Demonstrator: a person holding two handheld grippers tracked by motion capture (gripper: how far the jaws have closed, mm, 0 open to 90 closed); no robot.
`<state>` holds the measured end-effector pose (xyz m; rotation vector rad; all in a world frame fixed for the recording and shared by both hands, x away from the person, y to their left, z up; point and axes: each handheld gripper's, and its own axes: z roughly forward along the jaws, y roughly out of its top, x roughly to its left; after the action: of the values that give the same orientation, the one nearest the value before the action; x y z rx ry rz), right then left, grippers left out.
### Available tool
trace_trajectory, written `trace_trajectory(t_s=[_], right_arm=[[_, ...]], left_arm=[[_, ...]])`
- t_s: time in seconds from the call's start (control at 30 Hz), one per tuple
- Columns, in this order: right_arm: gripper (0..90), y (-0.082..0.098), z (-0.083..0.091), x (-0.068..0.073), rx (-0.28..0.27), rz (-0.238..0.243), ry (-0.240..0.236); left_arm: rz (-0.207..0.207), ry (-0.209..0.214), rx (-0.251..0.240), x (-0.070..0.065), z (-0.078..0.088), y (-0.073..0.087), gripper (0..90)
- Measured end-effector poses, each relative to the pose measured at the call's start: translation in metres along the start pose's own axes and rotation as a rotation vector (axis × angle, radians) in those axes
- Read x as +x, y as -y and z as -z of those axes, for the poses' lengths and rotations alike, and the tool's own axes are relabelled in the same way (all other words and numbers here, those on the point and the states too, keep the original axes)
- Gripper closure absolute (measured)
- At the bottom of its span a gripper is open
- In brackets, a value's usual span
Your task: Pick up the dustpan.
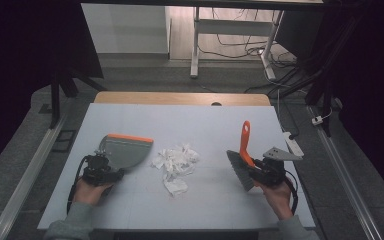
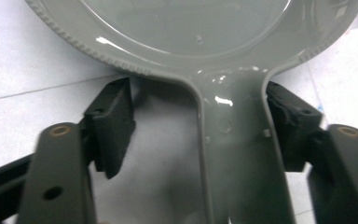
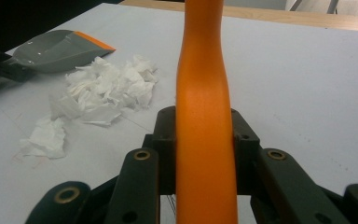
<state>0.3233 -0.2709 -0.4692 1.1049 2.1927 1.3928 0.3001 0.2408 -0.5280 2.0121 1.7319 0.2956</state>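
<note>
A grey dustpan (image 1: 125,150) with an orange front lip lies flat on the white table, left of centre. My left gripper (image 1: 100,167) straddles its handle (image 2: 235,154) from the near side. In the left gripper view one pad (image 2: 289,112) touches the handle's side, while the other pad (image 2: 114,116) stands well clear of it, so the left gripper (image 2: 198,100) is open. My right gripper (image 1: 260,167) is shut on the orange handle (image 3: 203,70) of a hand brush, whose grey bristles (image 1: 240,170) hang left of the gripper. Torn white paper scraps (image 1: 176,162) lie between the two tools.
The white table top (image 1: 205,120) has a wooden strip (image 1: 180,98) along its far edge. A white power strip (image 1: 294,142) lies at the right edge near the brush. Metal rails run along the floor on both sides, and cables lie on the floor beyond the table.
</note>
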Motion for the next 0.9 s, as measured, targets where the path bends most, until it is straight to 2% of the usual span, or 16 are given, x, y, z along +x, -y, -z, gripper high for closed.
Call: trace_trajectory(t_s=[0.1,0.27,0.3,0.5,0.9], right_arm=[[70.2,0.0003,-0.001,0.0003,0.005,0.001,0.002],[70.1,0.0004,-0.0003,-0.0005,0.003,-0.001,0.004],[70.1,0.0005,-0.0003,-0.0006,0.003,-0.002,0.004],[70.1,0.0003,-0.0006,-0.0007,0.005,-0.001,0.008],[70.1,0.0,-0.0001,-0.001,-0.001,-0.004,0.005]], left_arm=[[0.001,-0.002,-0.011,0.0005,0.0004,0.0005,41.0],[0.007,0.031,-0.029,0.0031,0.0026,0.0019,59.5],[0.007,0.033,-0.03,0.0031,0.0027,0.002,61.1],[0.004,0.047,-0.027,0.0048,0.0027,0.002,61.5],[-0.003,0.055,-0.063,0.0093,0.0094,0.0023,61.8]])
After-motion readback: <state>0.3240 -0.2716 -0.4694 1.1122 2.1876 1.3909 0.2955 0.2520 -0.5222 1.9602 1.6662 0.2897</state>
